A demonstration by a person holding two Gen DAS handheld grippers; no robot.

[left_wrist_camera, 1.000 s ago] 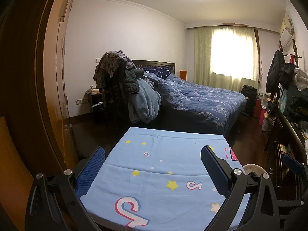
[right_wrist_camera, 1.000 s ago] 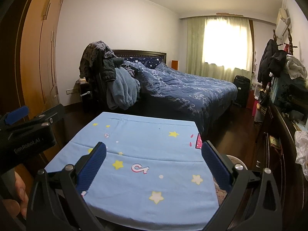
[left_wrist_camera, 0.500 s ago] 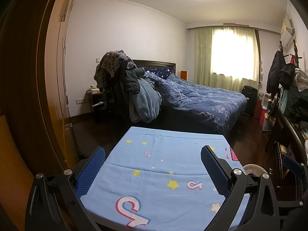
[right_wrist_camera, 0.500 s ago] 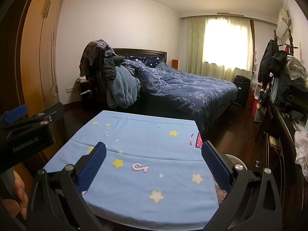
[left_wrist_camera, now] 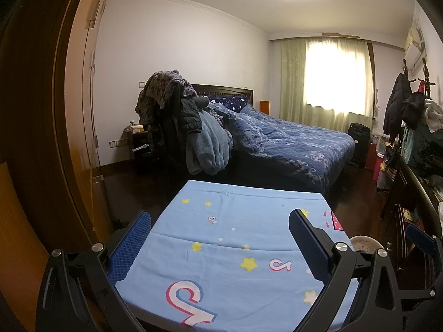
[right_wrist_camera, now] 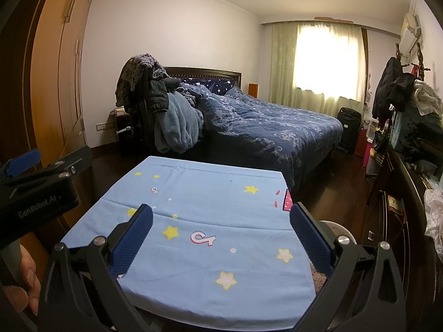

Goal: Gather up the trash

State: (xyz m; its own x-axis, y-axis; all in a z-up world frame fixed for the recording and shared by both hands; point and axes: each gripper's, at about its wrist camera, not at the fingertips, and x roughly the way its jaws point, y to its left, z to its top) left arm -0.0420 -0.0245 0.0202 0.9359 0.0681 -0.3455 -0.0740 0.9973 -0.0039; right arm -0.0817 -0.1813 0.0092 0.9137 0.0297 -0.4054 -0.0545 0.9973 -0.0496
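Observation:
My left gripper [left_wrist_camera: 220, 233] is open and empty, held above a table covered by a light blue cloth [left_wrist_camera: 235, 238] with stars. My right gripper [right_wrist_camera: 221, 225] is open and empty over the same cloth [right_wrist_camera: 210, 207]. No trash shows on the cloth. A round bin or bucket rim [left_wrist_camera: 365, 244] shows at the table's right edge; it also shows in the right wrist view [right_wrist_camera: 336, 228]. A crumpled white plastic bag [right_wrist_camera: 434, 213] lies on the dark cabinet at the far right. The left gripper's body [right_wrist_camera: 41, 191] shows at the left of the right wrist view.
A bed with blue bedding [left_wrist_camera: 282, 144] stands beyond the table. A chair piled with clothes [left_wrist_camera: 180, 127] stands at its left. A wooden wardrobe [left_wrist_camera: 83, 110] lines the left wall. A cluttered dark cabinet [left_wrist_camera: 415, 182] and hanging coats [left_wrist_camera: 398, 102] fill the right side.
Both views have shifted very slightly; the grippers stay open and nothing has been taken hold of.

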